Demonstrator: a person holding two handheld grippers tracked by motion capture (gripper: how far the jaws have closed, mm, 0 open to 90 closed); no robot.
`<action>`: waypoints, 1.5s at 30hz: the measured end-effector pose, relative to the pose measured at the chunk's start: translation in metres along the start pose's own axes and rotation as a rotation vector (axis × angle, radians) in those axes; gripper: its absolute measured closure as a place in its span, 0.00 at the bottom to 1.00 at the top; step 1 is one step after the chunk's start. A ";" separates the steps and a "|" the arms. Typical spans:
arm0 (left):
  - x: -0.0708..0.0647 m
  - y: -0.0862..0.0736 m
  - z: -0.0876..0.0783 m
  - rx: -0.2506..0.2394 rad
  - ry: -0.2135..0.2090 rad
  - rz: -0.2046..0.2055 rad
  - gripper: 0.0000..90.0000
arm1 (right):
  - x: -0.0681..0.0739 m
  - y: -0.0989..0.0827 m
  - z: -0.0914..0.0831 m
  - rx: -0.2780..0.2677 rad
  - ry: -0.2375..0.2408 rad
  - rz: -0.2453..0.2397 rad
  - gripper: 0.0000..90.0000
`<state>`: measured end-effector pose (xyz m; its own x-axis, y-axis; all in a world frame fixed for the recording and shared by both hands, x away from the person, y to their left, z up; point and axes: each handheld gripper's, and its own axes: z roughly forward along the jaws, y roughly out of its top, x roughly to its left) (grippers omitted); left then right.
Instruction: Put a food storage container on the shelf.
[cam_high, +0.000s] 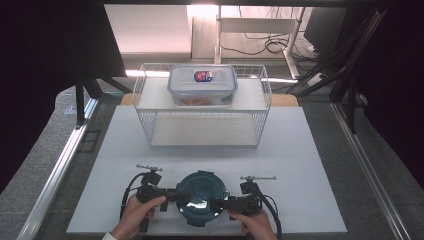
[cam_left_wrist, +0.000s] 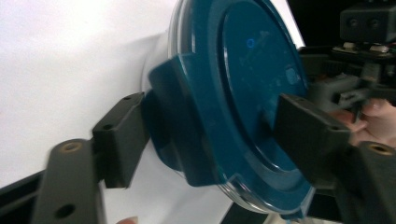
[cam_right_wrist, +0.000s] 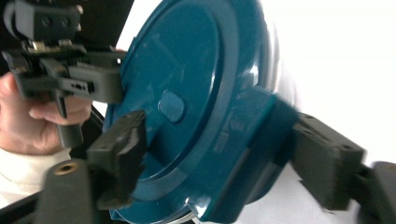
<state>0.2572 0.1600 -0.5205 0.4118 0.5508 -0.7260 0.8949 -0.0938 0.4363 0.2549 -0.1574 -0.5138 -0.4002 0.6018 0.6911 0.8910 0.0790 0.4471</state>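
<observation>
Item: round container with a dark teal clip lid (cam_high: 202, 197), on the white surface (cam_high: 310, 200) at the near edge, between the two hands.

Left gripper (cam_high: 181, 196): comes in from the left and straddles the lid clip (cam_left_wrist: 180, 135) on that side, one jaw under the clip by the container wall, the other over the lid top. The jaws are parted and not clamped; whether a pad already touches the plastic cannot be told.

Right gripper (cam_high: 215, 203): mirrors it from the right, jaws either side of the opposite clip (cam_right_wrist: 259, 140). Also unclenched, contact unclear.

Step in hand, as judged: taking hold of the two side clips, either to unlatch them or to lift the container.

Handling notes: close both grippers evenly and together so the container does not slide or tip. Seat the pads squarely on each clip, not on the smooth lid rim, which looks slippery. Keep the wrists level.

Elsewhere: a wire rack (cam_high: 202, 107) well behind, bearing a rectangular lidded box (cam_high: 202, 85).
</observation>
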 end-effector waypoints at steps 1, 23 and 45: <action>0.000 0.000 0.000 0.001 -0.004 -0.011 0.32 | -0.001 0.001 -0.002 -0.003 0.004 0.006 0.31; -0.017 0.000 -0.018 -0.071 0.030 -0.023 0.47 | 0.003 0.003 -0.011 -0.038 0.041 0.030 0.45; -0.030 0.007 -0.025 -0.103 0.019 0.024 0.49 | 0.011 0.019 -0.026 -0.119 0.036 -0.069 0.46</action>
<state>0.2470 0.1630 -0.4823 0.4287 0.5655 -0.7046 0.8619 -0.0222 0.5066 0.2620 -0.1695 -0.4830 -0.4689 0.5690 0.6756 0.8302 0.0229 0.5569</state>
